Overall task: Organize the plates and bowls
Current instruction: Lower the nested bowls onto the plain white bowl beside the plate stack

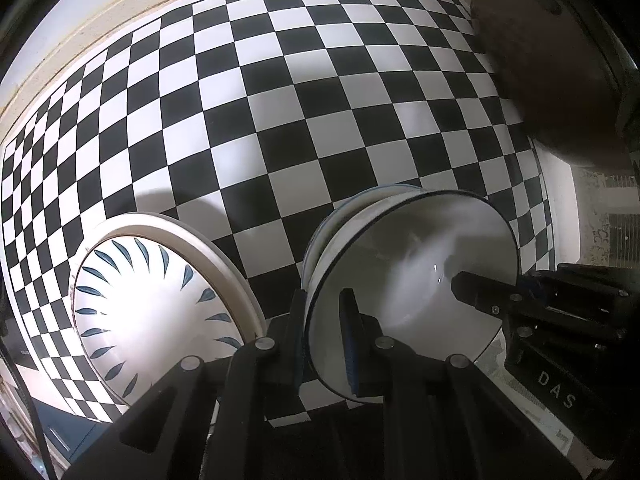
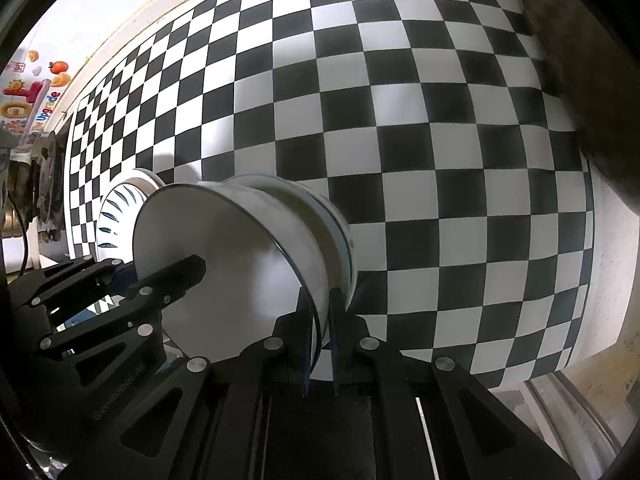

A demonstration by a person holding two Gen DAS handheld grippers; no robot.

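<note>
Here the white bowl, apparently nested on another above the checkered surface, is pinched at opposite rims by both grippers' fingers, so it could be tipped by uneven lifting.

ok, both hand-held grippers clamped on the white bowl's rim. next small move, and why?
Probably a slow straight lift. The left hand-held gripper and right hand-held gripper pinch opposite sides of the white bowl, which seems nested in another bowl; the patterned plate sits close.
</note>
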